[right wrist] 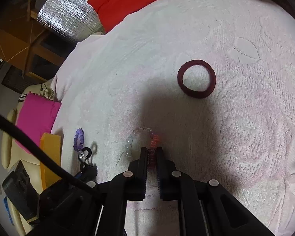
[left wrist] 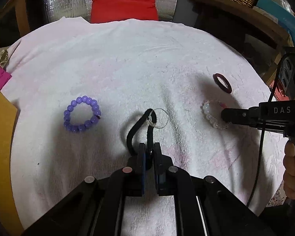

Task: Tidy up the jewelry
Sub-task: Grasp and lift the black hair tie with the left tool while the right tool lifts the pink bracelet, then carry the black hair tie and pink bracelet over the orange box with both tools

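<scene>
Presently, a purple bead bracelet [left wrist: 82, 114] lies flat at the left of the white towel [left wrist: 127, 59]. The left gripper [left wrist: 149, 147] is clamped on a black cord loop [left wrist: 139, 125] extending away from it. The right gripper [right wrist: 151, 151] pinches the pink-and-clear bead bracelet [right wrist: 154, 139], stretched farward. A maroon ring [right wrist: 196, 81] lies flat beyond.

2 bracelets [left wrist: 81, 114], 2 hair ties [left wrist: 222, 83]

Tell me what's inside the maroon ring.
Only bare white towel shows inside the maroon ring; nothing sits in it. The ring lies flat and apart from the right gripper. Whatever is under the towel is hidden.
</scene>
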A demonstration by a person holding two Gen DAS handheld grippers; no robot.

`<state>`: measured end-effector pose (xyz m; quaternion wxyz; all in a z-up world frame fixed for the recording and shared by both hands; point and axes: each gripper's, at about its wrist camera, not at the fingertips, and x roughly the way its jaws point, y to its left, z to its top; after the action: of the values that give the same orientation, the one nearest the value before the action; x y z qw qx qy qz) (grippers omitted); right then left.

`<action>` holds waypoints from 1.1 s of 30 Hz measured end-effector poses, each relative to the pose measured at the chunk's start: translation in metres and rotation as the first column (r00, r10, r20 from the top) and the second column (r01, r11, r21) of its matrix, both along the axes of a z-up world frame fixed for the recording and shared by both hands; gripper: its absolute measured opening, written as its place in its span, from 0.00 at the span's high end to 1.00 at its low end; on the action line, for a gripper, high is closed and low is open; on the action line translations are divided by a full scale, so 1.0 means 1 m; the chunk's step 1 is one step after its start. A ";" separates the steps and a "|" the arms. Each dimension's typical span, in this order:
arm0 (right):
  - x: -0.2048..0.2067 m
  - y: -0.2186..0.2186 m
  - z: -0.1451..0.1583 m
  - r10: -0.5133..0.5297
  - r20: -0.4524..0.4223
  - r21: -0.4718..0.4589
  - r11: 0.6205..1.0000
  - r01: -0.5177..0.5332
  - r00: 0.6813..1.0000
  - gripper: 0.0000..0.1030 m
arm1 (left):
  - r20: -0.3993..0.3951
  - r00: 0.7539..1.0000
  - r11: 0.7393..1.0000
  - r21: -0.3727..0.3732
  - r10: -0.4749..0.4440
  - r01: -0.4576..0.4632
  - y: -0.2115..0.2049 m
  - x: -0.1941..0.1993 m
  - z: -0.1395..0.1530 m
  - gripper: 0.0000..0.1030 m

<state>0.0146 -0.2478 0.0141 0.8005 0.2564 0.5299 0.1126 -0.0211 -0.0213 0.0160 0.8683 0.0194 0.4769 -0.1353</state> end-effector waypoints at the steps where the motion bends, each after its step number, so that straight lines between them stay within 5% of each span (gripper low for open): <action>1: 0.000 0.002 0.001 -0.006 -0.002 0.004 1.000 0.006 1.000 0.88 | 0.003 1.000 1.000 0.001 0.001 -0.001 -0.001 0.003 0.001 0.92; 10: 0.008 0.006 0.001 -0.042 0.035 -0.002 0.999 0.042 0.999 0.77 | 0.011 1.000 1.000 -0.020 0.010 -0.009 -0.004 0.007 0.002 0.92; 14: 0.008 0.013 0.006 -0.017 0.088 -0.058 0.998 0.022 0.996 0.91 | 0.018 1.000 0.999 -0.026 0.022 -0.022 -0.003 0.011 0.001 0.93; 33: -0.010 0.025 0.052 0.005 0.296 0.021 1.000 -0.011 0.955 0.91 | 0.131 0.986 0.995 -0.028 0.098 -0.095 0.027 -0.012 0.037 0.93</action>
<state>0.0041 -0.2223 0.0663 0.8674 0.2435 0.4039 0.1588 -0.0330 0.0057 0.0532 0.9037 -0.0041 0.4171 -0.0965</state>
